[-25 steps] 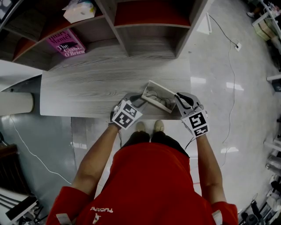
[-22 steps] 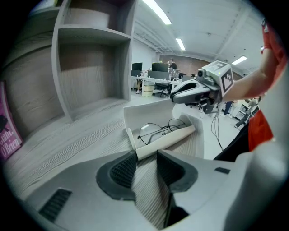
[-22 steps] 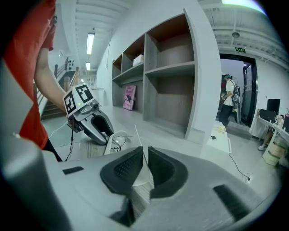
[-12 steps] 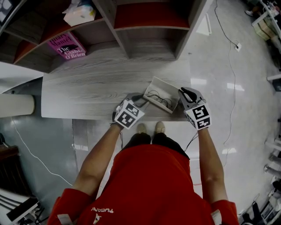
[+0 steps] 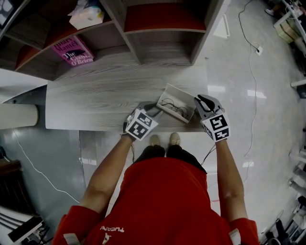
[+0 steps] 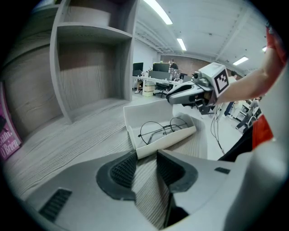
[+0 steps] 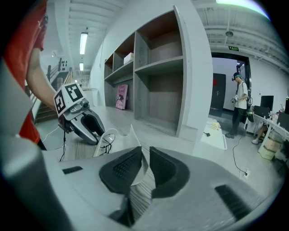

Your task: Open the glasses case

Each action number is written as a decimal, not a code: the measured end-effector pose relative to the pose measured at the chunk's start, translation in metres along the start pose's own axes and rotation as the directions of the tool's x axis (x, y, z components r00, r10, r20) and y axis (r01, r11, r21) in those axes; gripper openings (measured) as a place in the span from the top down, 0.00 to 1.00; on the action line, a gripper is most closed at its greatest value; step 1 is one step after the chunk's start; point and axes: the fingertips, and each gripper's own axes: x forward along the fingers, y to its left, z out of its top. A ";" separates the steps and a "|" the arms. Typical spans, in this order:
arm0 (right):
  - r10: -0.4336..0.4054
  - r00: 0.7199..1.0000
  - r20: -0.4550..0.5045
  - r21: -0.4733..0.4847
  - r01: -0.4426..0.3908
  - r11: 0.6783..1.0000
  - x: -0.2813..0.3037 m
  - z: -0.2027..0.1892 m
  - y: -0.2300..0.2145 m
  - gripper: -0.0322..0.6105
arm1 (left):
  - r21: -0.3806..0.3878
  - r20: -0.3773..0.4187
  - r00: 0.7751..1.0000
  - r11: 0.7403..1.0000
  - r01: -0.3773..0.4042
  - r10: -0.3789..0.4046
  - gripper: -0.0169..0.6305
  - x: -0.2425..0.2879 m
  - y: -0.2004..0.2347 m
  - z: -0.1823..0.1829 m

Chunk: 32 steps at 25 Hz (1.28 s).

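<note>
A white glasses case (image 5: 176,102) lies open near the front edge of the grey wooden desk (image 5: 105,91), with thin wire glasses (image 6: 165,128) in its tray. My left gripper (image 5: 154,107) is shut on the near end of the case's tray (image 6: 146,152), which its fingertips pinch. My right gripper (image 5: 197,102) is at the case's right end. In the right gripper view the raised lid's (image 7: 134,135) thin edge stands between the pads, resting against the left one with a dark gap at the right. These jaws (image 7: 144,151) have just been opening.
A shelf unit (image 5: 158,38) stands at the back of the desk, with a pink book (image 5: 72,49) and a white box (image 5: 86,14) in its left bays. The desk's front edge is just under both grippers. A person stands far off in the right gripper view (image 7: 239,101).
The right gripper has shifted a little to the right and away from me with the lid's edge between its jaws, and the case turned slightly. The left gripper has stayed put.
</note>
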 end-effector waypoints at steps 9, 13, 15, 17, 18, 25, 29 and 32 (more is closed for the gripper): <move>0.015 0.999 0.028 -0.002 -0.015 1.000 -0.007 0.008 0.007 0.81 | -0.026 0.013 1.000 1.000 -0.008 0.008 0.76 -0.009 0.002 -0.004; 0.033 0.998 0.053 -0.009 -0.032 0.999 -0.013 0.016 0.014 0.80 | -0.057 0.053 0.998 0.998 -0.026 0.029 0.76 -0.022 0.006 0.000; 0.041 0.996 0.075 -0.012 -0.041 0.999 -0.017 0.022 0.018 0.80 | -0.070 0.082 0.996 0.997 -0.036 0.042 0.76 -0.030 0.009 0.005; 0.047 0.994 0.097 -0.014 -0.046 0.999 -0.021 0.030 0.023 0.80 | -0.083 0.121 0.991 0.996 -0.039 0.049 0.76 -0.039 0.008 0.014; 0.049 0.993 0.109 -0.014 -0.047 0.999 -0.024 0.034 0.026 0.80 | -0.091 0.143 0.988 0.995 -0.037 0.050 0.76 -0.044 0.007 0.021; 0.032 0.972 0.232 0.016 -0.036 0.999 -0.045 0.074 0.035 0.82 | -0.100 0.346 0.934 0.993 -0.059 0.090 0.79 -0.085 0.002 0.074; 0.018 0.950 0.313 0.025 -0.027 0.999 -0.063 0.107 0.042 0.84 | -0.109 0.463 0.880 0.992 -0.059 0.103 0.82 -0.114 -0.001 0.106; 0.014 0.934 0.357 0.020 -0.023 1.000 -0.075 0.124 0.049 0.86 | -0.104 0.540 0.834 0.993 -0.062 0.108 0.85 -0.135 -0.007 0.126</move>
